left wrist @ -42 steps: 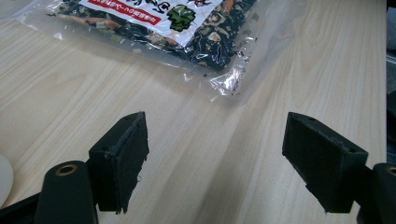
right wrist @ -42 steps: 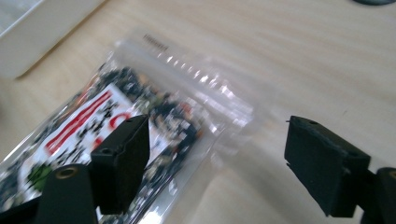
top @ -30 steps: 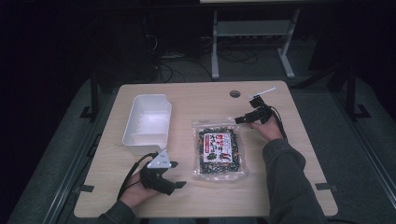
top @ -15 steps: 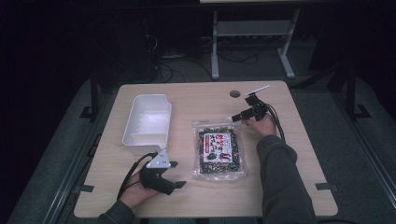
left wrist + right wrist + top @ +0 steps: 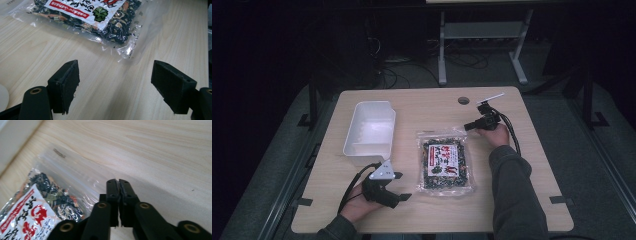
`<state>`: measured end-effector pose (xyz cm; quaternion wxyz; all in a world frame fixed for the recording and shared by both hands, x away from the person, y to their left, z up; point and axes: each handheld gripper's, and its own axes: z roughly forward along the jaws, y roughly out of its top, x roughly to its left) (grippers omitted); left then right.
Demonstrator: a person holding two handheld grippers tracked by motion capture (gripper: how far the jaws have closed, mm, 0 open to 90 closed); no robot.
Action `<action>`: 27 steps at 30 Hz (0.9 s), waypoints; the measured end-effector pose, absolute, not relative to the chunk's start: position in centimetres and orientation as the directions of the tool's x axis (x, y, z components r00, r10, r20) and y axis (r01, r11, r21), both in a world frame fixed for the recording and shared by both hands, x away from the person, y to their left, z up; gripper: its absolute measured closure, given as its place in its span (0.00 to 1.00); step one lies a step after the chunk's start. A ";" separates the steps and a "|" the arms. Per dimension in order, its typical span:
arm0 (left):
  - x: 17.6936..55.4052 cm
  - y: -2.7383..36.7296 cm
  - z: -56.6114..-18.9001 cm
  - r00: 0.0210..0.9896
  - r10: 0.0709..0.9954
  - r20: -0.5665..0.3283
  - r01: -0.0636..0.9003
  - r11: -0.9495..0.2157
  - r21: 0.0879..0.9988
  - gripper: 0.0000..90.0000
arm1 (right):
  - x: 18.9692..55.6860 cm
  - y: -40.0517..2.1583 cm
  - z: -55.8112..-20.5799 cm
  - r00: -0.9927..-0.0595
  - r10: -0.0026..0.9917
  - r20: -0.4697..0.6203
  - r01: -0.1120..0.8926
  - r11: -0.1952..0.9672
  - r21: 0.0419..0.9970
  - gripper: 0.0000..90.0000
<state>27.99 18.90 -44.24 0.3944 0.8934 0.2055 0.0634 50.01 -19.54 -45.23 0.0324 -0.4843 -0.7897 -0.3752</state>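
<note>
High view: a clear plastic bag of dark dried mix with a white and red label is laid flat mid-table, just right of a white tray. The left gripper is held low at the near edge, pointed toward the bag's near-left corner. The right gripper is held at the bag's far-right corner, forearm stretched along the bag's right side.

Left gripper view: jaws are spread wide, nothing between them; the bag's crinkled corner is seen just ahead on the wood.

Right gripper view: jaws have just been closing and are now pressed together. The bag's clear edge is seen at the tips; whether film is pinched cannot be told.
</note>
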 end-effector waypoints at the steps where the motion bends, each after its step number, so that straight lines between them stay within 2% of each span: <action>1: 28.0 18.9 -44.3 0.907 0.419 -0.050 0.319 -0.604 0.731 0.25 | 49.7 -19.8 -45.0 -0.529 0.738 0.419 0.786 0.241 0.569 0.99; 13: 28.2 17.6 -43.9 0.899 0.433 -0.070 0.334 -0.574 0.747 0.24 | 46.2 -21.6 -41.8 -0.605 0.698 0.384 0.700 0.236 0.674 1.00; 27: 30.3 15.6 -44.5 0.884 0.452 -0.121 0.384 -0.554 0.739 0.22 | 39.9 -22.5 -35.2 -0.746 0.598 0.294 0.503 0.218 0.836 1.00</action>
